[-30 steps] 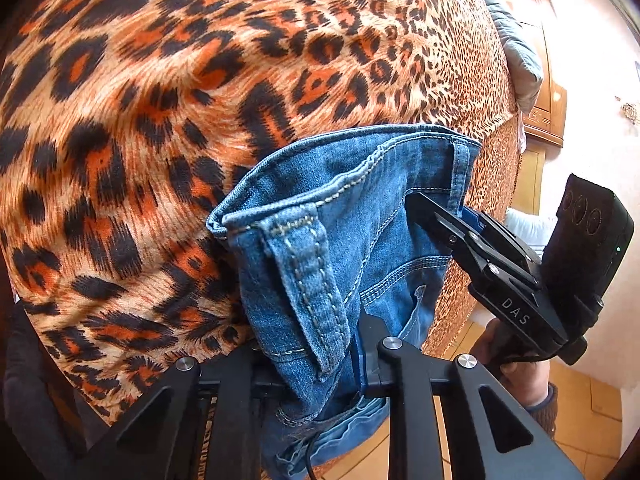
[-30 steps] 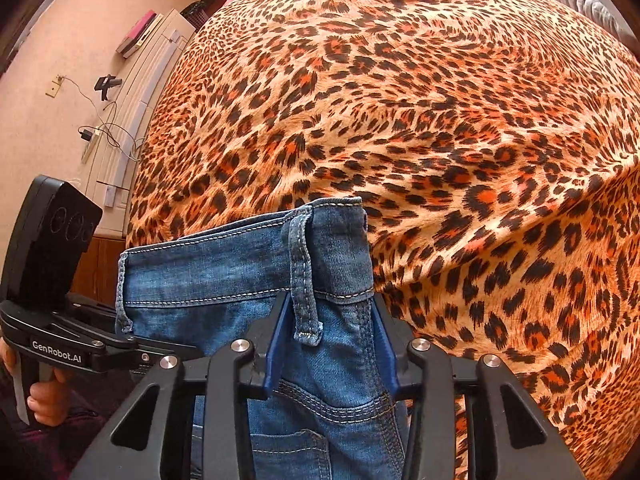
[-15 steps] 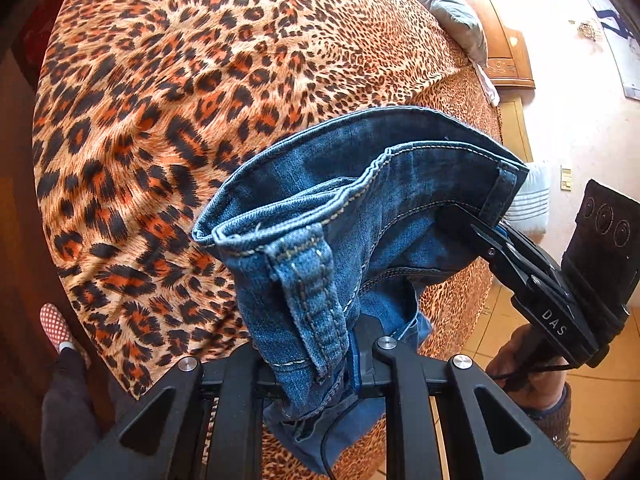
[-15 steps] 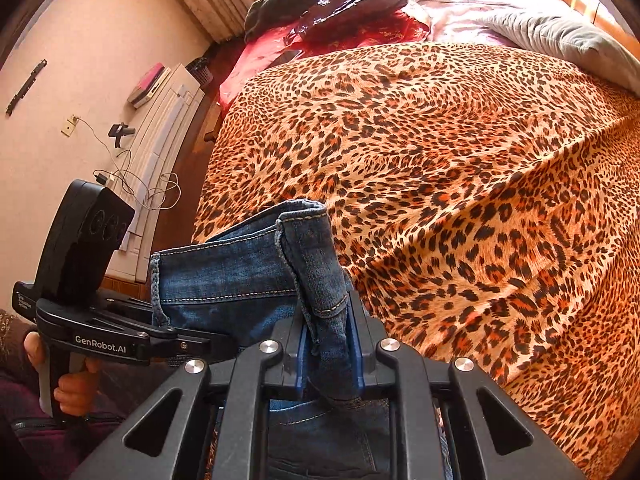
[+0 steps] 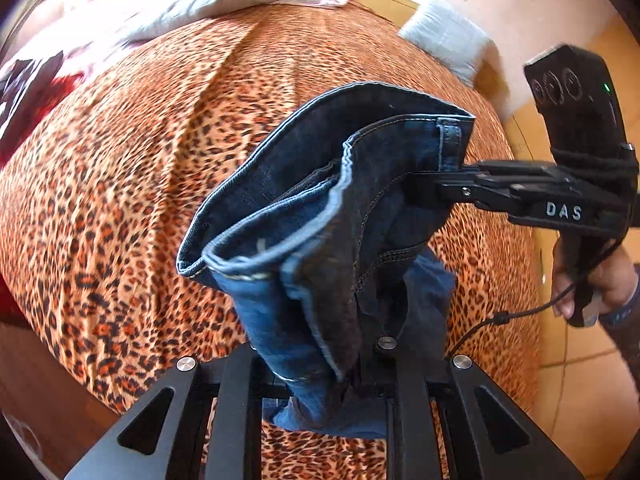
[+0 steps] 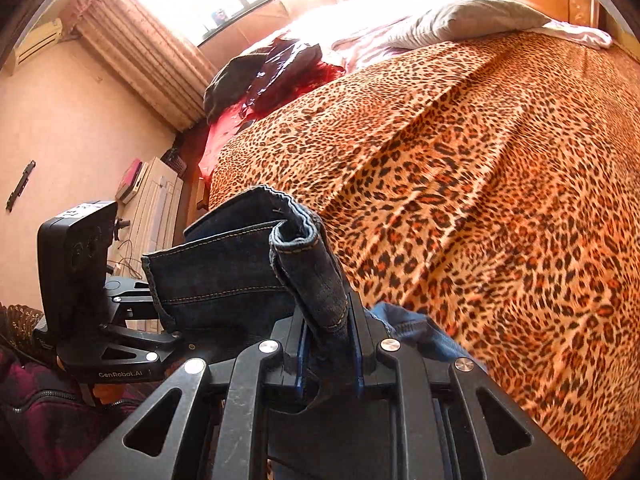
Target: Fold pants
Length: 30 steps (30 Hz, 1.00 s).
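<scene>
Blue jeans [image 5: 304, 208] hang lifted above the bed, held by the waistband at two places. In the left wrist view my left gripper [image 5: 320, 364] is shut on a bunched fold of the waistband, and the legs drop out of sight below it. My right gripper [image 5: 416, 190] comes in from the right and clamps the far end beside a belt loop. In the right wrist view the right gripper [image 6: 330, 340] is shut on a rolled part of the jeans [image 6: 224, 276]. There the left gripper [image 6: 168, 320] holds the other end at the left.
A leopard-print bedspread [image 6: 480, 200] covers the bed below. A grey pillow [image 6: 480, 20] lies at its head, and dark and red clothes [image 6: 272, 76] are piled at the far corner. A white cushion [image 5: 444, 36] lies on the floor. A hand [image 5: 600, 292] holds the right gripper.
Both grippers rose with the waistband and the bed dropped farther below. The right jaws closed from a wide stance onto the waistband. The left gripper rolled, so the room turned in its view.
</scene>
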### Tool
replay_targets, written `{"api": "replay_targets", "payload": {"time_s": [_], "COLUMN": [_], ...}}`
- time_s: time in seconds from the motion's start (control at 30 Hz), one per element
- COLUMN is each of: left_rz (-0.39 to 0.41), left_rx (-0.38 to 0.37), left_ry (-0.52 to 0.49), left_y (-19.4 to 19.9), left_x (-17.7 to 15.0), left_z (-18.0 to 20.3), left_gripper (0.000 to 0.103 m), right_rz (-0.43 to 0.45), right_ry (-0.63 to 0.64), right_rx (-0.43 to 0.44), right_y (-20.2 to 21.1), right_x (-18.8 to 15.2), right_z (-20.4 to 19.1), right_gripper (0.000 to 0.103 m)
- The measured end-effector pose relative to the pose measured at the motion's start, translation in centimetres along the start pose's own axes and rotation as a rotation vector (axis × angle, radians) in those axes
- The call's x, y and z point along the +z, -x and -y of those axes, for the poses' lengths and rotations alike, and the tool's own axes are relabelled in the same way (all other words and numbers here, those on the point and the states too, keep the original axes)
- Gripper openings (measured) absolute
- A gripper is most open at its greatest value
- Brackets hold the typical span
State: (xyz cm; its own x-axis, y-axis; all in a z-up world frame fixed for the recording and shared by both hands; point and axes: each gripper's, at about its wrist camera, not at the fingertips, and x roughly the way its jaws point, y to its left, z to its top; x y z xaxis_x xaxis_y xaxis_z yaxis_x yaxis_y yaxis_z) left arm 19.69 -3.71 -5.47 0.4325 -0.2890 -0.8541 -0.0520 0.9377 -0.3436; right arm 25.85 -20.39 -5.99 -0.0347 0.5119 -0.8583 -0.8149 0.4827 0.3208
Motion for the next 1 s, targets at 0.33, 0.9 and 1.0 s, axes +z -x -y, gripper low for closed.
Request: {"api": "replay_targets", "payload": {"time_s": [0.33,0.9,1.0], "left_rz": [-0.112,-0.379,-0.434], "left_rx": [0.384,-0.088,-0.063], "left_ry": [-1.058,-0.226,-0.123], "left_y": [-8.8,-2.8,-5.4], "left_x": [-12.0,2.2,3.1], "left_z": [17.1,2.6,-0.3], "left_gripper": [0.025,0.072,0.072], "right_rz": [-0.08,0.376,0.371], "right_ry": [-0.305,-0.962,-0.973], "right_rx": [-0.31,-0.034,-0.036], "right_y": [2.0,9.6,7.8], "right_x": [-14.8,-26.1,-26.2], "right_z": [8.2,7.6,5.2], "right_gripper": [0.036,0.066,0.07]}}
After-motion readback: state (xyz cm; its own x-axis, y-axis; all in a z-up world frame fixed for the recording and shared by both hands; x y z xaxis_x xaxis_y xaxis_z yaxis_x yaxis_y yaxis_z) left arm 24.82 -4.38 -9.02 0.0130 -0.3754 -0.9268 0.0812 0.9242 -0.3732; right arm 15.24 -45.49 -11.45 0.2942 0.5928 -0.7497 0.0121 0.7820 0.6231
